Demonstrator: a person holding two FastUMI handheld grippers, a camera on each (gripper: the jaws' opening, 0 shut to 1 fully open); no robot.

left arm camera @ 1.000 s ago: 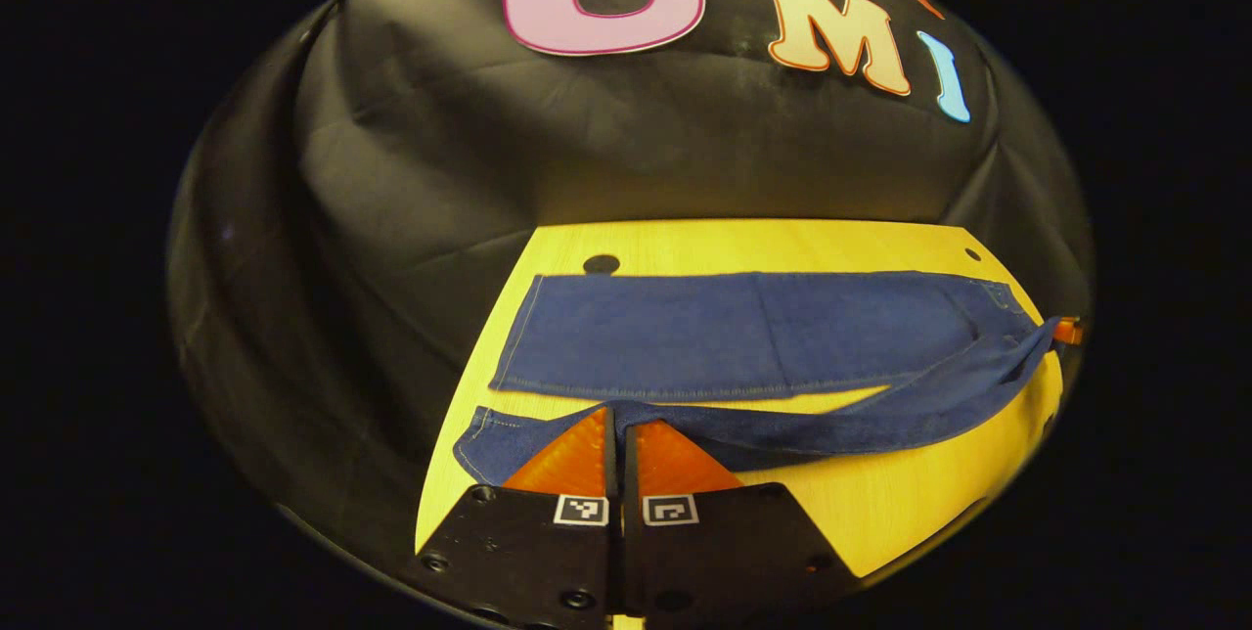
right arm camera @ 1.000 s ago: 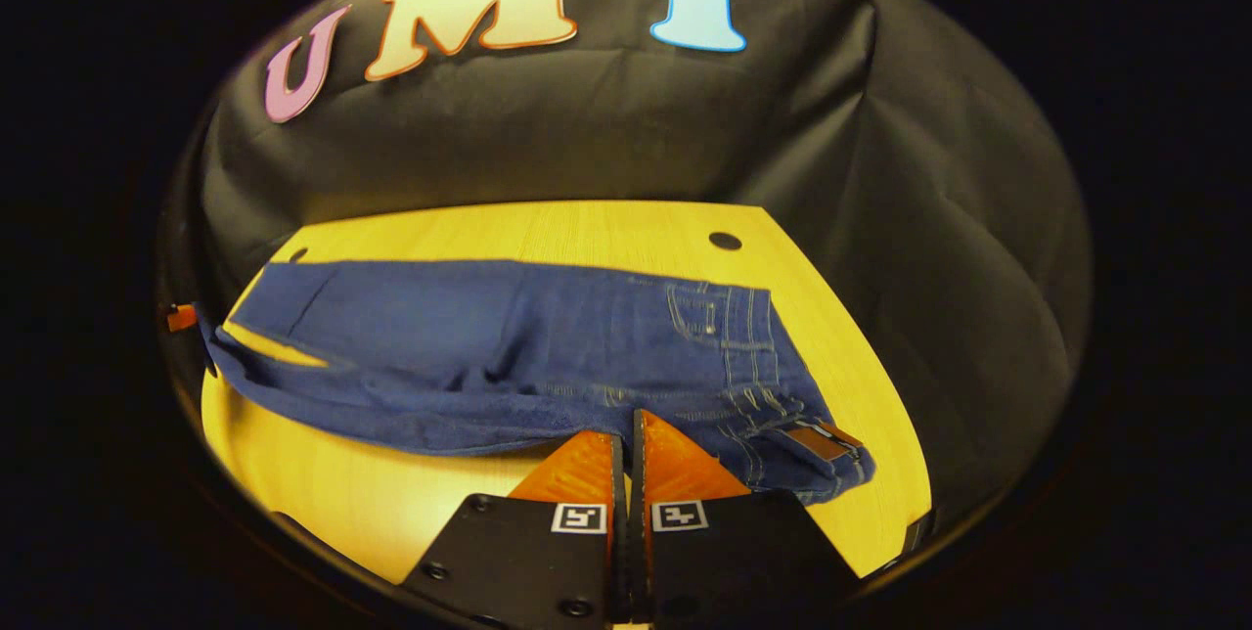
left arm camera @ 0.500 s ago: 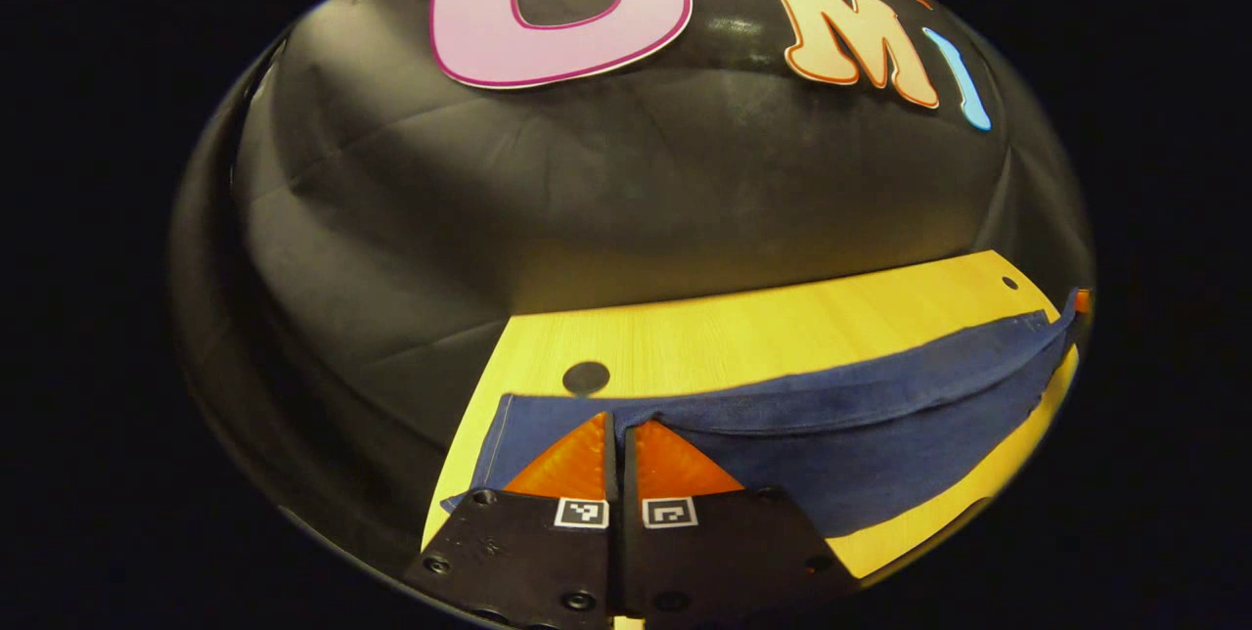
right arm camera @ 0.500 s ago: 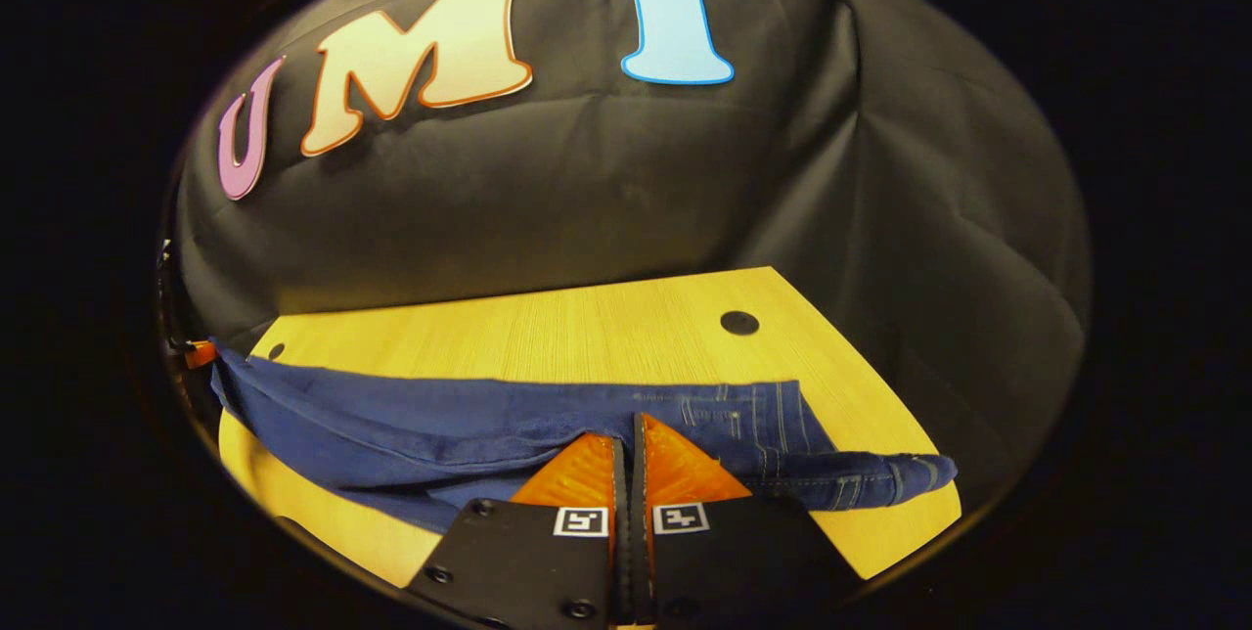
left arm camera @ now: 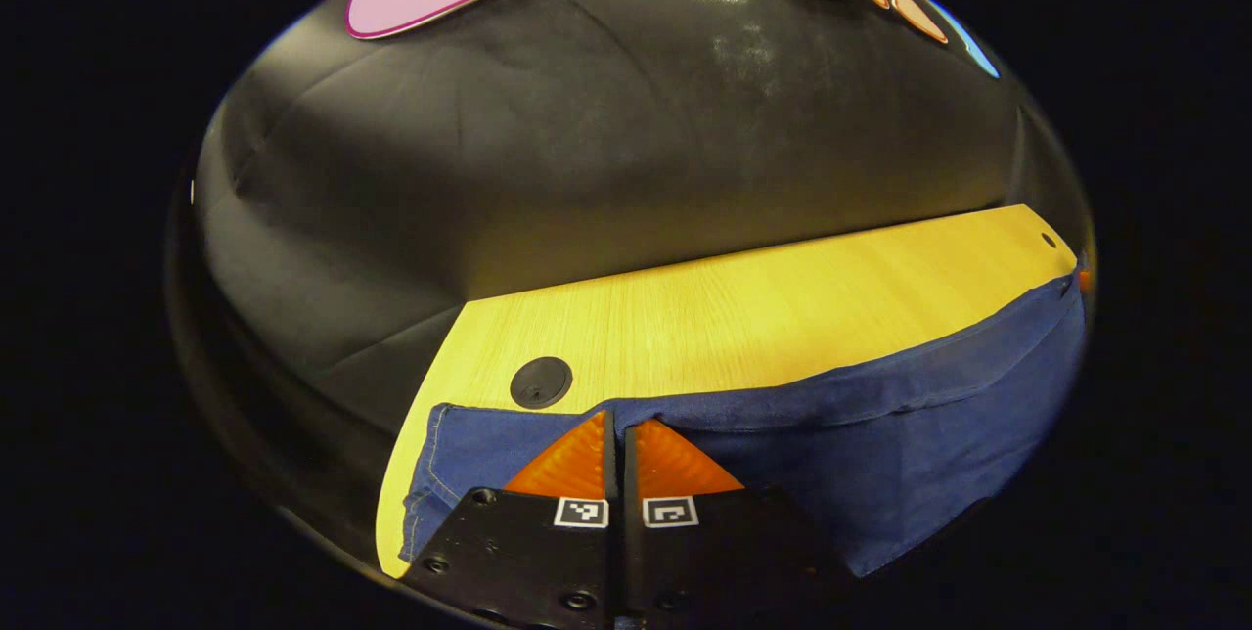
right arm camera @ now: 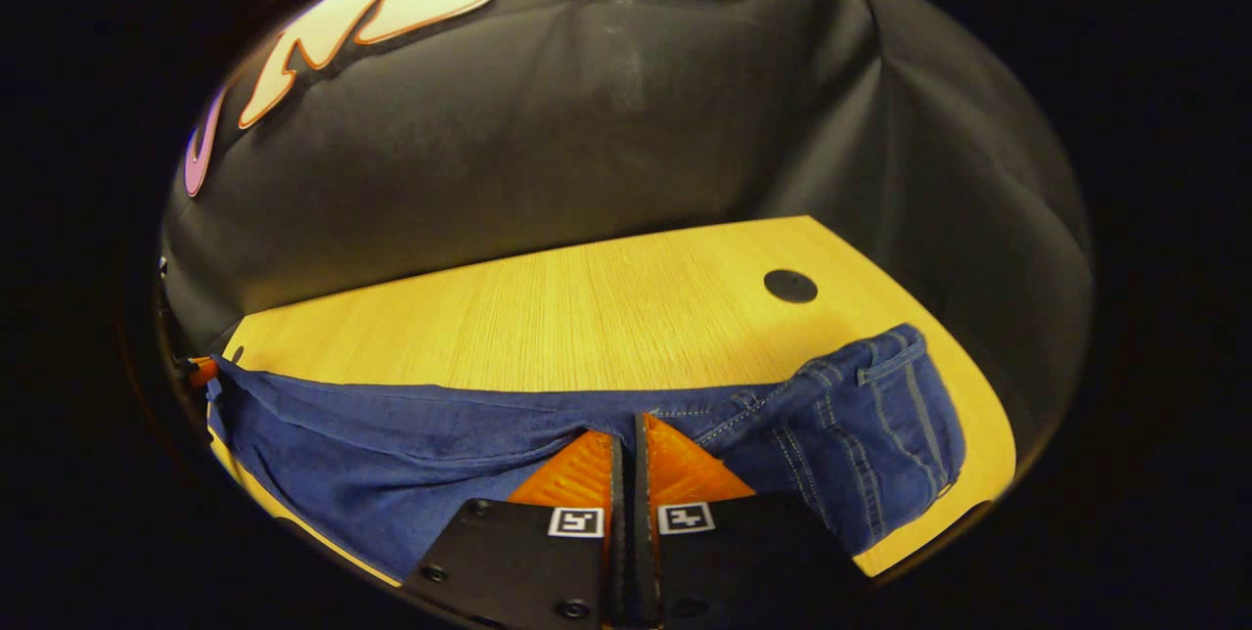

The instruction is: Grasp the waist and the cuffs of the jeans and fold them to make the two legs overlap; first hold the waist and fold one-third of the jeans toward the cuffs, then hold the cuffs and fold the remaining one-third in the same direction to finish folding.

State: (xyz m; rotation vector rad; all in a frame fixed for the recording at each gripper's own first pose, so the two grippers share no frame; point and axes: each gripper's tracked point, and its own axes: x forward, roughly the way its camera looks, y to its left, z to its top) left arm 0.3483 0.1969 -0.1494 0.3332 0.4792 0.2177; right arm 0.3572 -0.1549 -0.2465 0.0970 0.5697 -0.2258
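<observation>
Blue jeans (left arm camera: pixel 880 434) hang stretched between my two grippers, close over the yellow wooden table (left arm camera: pixel 743 307). My left gripper (left arm camera: pixel 616 415) is shut on the cuff end, and the cuff's hem (left arm camera: pixel 430 473) droops at the left. My right gripper (right arm camera: pixel 626 420) is shut on the waist end of the jeans (right arm camera: pixel 391 434), whose pocket and seams (right arm camera: pixel 880 425) sag to the right. At the far left edge of the right gripper view a small tip of the left gripper (right arm camera: pixel 201 371) holds the cloth's other end. The near leg covers whatever lies below it.
The table has a round black hole near each back corner (left arm camera: pixel 541 382) (right arm camera: pixel 790 286). The booth's black cloth wall (left arm camera: pixel 606 160) stands right behind the table's far edge. Bare wood (right arm camera: pixel 548 317) lies between the jeans and that edge.
Both grippers carried the near leg up and away from me, over the far leg. The far leg, plain a second ago, is now covered, and the wall looms closer.
</observation>
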